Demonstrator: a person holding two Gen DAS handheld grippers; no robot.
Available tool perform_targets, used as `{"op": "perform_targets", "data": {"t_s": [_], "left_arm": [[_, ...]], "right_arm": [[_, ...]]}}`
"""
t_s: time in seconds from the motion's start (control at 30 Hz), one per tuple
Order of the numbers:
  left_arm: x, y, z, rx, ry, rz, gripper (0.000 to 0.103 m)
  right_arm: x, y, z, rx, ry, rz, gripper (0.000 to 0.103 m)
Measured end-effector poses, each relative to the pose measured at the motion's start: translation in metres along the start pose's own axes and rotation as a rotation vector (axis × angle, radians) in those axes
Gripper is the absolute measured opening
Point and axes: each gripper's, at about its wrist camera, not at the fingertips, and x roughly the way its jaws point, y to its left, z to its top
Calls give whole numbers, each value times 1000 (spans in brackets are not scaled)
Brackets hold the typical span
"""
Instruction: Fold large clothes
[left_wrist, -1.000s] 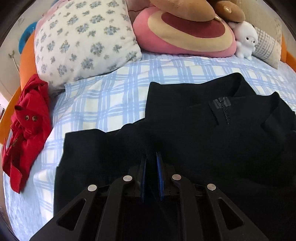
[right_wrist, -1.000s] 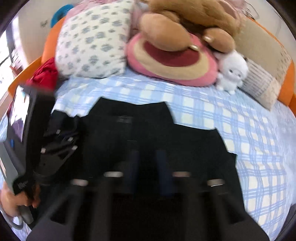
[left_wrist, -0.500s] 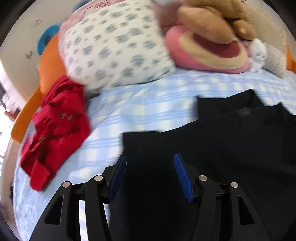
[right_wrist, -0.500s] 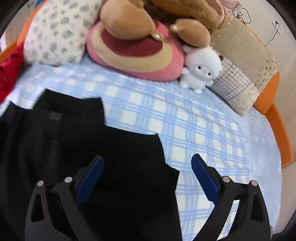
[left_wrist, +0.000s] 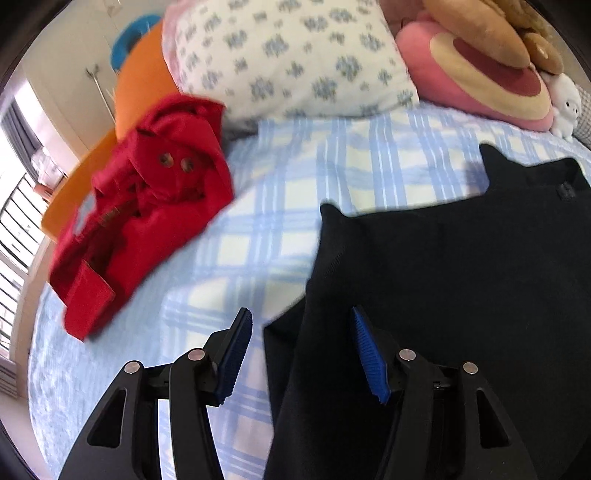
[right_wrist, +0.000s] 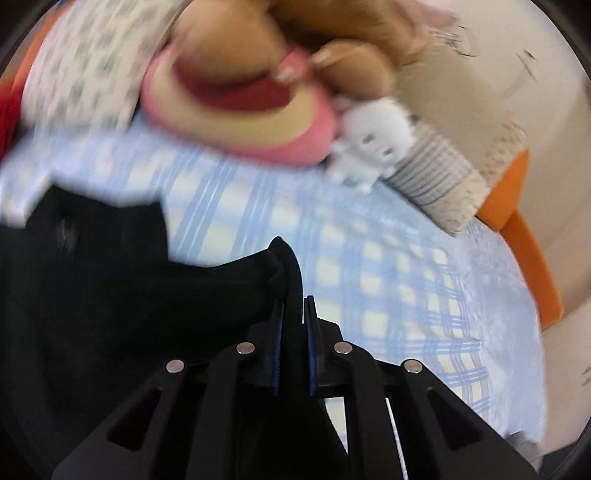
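checked bed, orange headboard, bright window

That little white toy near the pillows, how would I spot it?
Start at the big pink round cushion at the head of the bed. The small white plush toy sits on the blue checked sheet at its right edge, beside a beige cushion. It is the only all-white thing there.
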Motion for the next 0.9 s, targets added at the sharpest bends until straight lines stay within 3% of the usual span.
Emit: {"op": "perform_targets", "data": {"t_s": [0.27, 0.43, 0.53, 0.6, 0.67, 0.8, 0.9], "left_arm": [[11, 7, 1, -62, -5, 5, 59], [27, 10, -6, -101, 0, -48, 56], [34, 7, -12, -101, -12, -63, 57], [36, 7, -12, -94, -11, -60, 60], [34, 10, -10, -95, -13, -51, 67], [9, 31, -6, -122, -55, -58, 74], [-28, 47, -7, -148, -102, -81, 85]], "right_arm": [[29, -14, 1, 79, 44, 40, 11], [71, -26, -30, 215, 106, 166, 13], [79, -36, -38, 280, 120, 198, 25], [76, -40, -37, 297, 117, 166, 69], [63, -45, -36, 293, 94, 186, 83], [13, -55, -34, 196, 68, 181, 82], [-35, -65, -38, 131, 28, 197, 82]]}}
